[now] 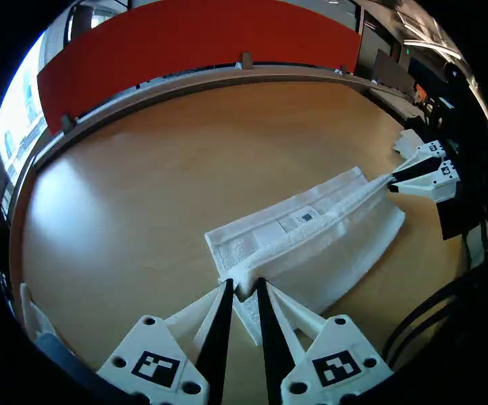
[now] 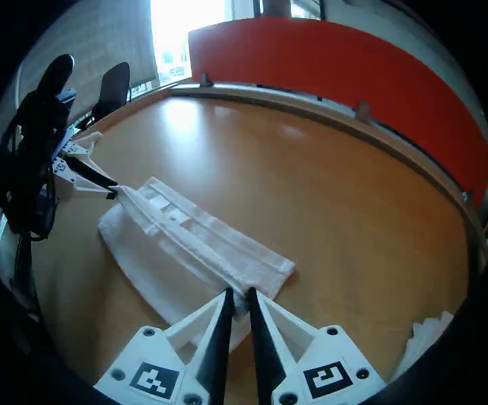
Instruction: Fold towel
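A white towel lies folded lengthwise on the wooden table, with a label patch on its upper layer. My left gripper is shut on the towel's near corner, pinching the upper edge. At the far end of the towel my right gripper grips the other corner. In the right gripper view the same towel runs away from me; my right gripper is shut on its near corner and the left gripper pinches the far corner. The pinched edge is lifted slightly along its length.
A red partition stands along the table's far edge. Black office chairs stand beyond the table by a bright window. Another white cloth lies at the table's near right edge. Dark cables hang beside the table.
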A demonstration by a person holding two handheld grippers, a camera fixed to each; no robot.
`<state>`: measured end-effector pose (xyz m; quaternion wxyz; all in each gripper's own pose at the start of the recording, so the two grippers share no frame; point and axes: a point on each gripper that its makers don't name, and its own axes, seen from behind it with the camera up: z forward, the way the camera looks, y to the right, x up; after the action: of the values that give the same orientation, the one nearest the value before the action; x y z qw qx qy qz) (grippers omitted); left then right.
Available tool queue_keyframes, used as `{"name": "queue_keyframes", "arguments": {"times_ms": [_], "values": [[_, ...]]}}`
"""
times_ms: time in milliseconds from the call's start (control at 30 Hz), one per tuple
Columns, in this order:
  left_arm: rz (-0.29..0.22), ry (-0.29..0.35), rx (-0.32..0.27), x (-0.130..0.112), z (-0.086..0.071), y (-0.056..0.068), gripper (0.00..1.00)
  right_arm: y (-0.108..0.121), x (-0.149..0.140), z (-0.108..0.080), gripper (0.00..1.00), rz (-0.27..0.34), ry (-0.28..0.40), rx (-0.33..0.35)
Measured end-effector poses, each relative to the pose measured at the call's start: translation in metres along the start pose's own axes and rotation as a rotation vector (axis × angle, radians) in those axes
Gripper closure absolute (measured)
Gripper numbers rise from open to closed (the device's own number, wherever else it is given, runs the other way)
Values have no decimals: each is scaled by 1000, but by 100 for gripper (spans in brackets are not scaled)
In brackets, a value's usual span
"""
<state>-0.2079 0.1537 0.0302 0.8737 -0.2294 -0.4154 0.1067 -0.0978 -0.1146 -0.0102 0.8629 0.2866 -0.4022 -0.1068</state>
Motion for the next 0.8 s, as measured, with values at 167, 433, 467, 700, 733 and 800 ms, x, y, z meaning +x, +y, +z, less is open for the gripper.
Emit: {"name": "queue_keyframes", "arguments": {"times_ms": [167,433,467,700,733,800], "values": [[9,-6,11,2,6,-1,74,4,-3,4,81,-3,-6,-15],[30,-9,37,2,12,-8,60,19,-3,11,74,-17,-9,-66],[32,-10,43,2,13,-10,57,21,-3,12,70,-18,-8,-75],[48,-10,81,4,16,-22,37,33,-2,17,52,-23,-19,-106],[47,-11,85,4,17,-23,37,34,-1,17,46,-25,-19,-110],[44,-12,91,4,17,-26,36,37,0,17,39,-29,-18,-119]]}}
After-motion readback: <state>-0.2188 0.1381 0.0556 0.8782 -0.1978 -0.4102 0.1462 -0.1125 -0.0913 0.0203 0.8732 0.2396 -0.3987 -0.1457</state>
